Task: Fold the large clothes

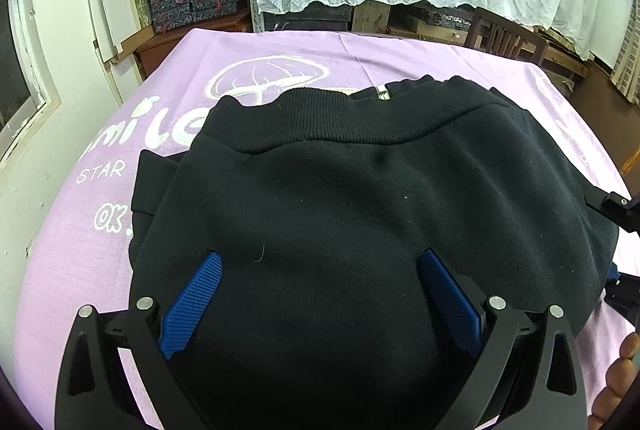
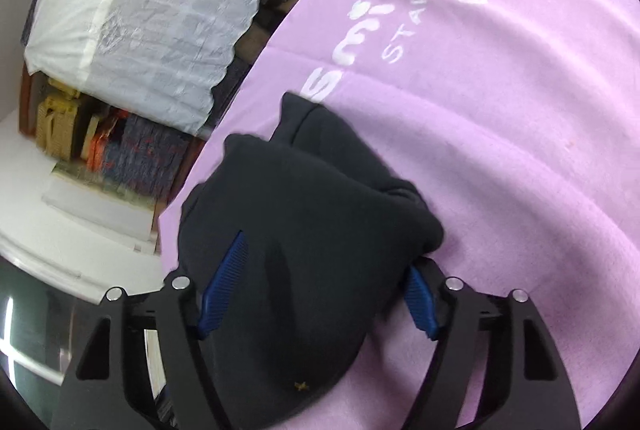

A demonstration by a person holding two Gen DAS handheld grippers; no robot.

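Left claw (image 1: 320,294): jaws spread wide, blue pads (image 1: 192,304) standing apart over the black garment (image 1: 360,189). Fabric fills the gap between them; whether the pads press on it cannot be told, and nothing looks pinched.

Right claw (image 2: 326,290): jaws parted, a thick bunch of garment (image 2: 304,213) between the pads (image 2: 224,286). The left pad lies against the cloth; the right pad sits just beside its edge. No firm pinch shows.

Garment: black, folded into a bulky bundle on the purple cloth (image 1: 80,250). From the left claw it spreads toward 12 o'clock, ribbed hem (image 1: 352,117) at the far edge. From the right claw it runs from 6 to 12 o'clock.

Purple cloth: white lettering (image 2: 360,25), covering the table.

Hand (image 1: 618,378): at 4 o'clock in the left view.
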